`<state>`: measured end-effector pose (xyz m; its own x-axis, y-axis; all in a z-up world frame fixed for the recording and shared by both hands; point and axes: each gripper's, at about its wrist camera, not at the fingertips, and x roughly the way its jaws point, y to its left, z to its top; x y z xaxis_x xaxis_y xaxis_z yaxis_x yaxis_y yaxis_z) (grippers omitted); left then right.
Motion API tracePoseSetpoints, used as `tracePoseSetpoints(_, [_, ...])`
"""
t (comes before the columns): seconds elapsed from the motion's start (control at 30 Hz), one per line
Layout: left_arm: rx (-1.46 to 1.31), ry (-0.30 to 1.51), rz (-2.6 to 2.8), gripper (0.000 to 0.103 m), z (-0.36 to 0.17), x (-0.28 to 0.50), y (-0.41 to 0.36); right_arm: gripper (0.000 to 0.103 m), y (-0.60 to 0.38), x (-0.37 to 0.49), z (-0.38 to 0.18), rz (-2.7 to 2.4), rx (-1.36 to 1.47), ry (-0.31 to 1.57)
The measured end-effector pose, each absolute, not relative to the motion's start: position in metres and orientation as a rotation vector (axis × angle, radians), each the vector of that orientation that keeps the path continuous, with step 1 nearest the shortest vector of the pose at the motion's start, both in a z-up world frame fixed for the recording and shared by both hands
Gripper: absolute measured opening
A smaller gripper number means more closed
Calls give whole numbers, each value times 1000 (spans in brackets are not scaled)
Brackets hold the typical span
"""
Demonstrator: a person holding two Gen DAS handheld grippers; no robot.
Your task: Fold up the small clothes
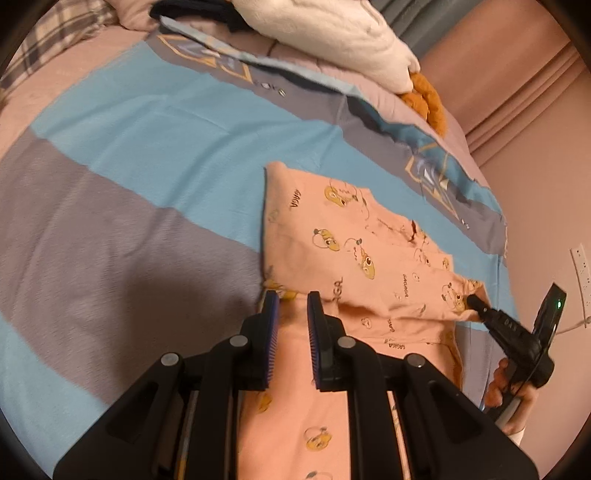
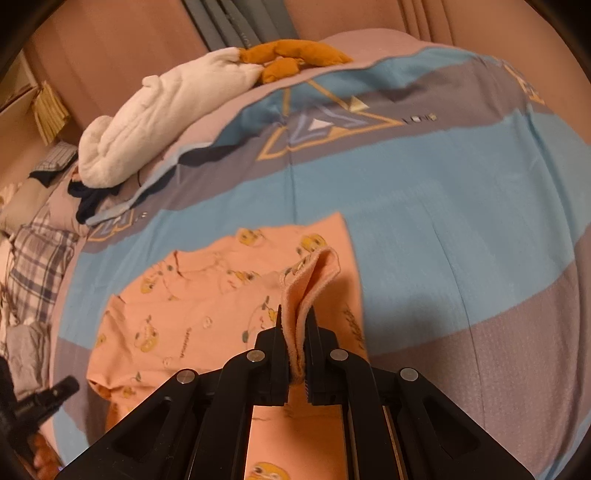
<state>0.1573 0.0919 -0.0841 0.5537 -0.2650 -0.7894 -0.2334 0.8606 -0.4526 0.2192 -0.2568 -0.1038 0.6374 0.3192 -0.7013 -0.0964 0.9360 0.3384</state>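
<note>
Peach cotton in both my claws, mid-fold on the bed.

Pink garment with yellow cartoon prints lies on the blue-and-grey bedspread, its near part lifted. My right gripper is clamped on a doubled hem; my left gripper shows a gap between the pads with cloth running through, so I can't tell if it bites. Risk, I reckon: if the left slips, the near edge drops crooked and the fold bunches toward the right.

likely a home bedroom: a bed with a striped duvet, plaid pillow and curtains.
</note>
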Motion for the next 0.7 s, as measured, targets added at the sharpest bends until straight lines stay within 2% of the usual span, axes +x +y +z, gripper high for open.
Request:
tracePoseSetpoints(0.23, [-555, 1039, -52, 13, -100, 188, 80, 7, -272, 215, -125, 225, 304, 900])
tracePoseSetpoints(0.57, [-512, 1091, -25, 14, -122, 196, 82, 7, -306, 204, -118, 192, 393, 896])
tracePoseSetpoints(0.63, [-505, 1090, -23, 15, -124, 196, 82, 12, -307, 206, -116, 211, 411, 903])
tracePoseSetpoints(0.7, [-511, 1087, -23, 15, -125, 195, 83, 36, -302, 208, -113, 223, 407, 902])
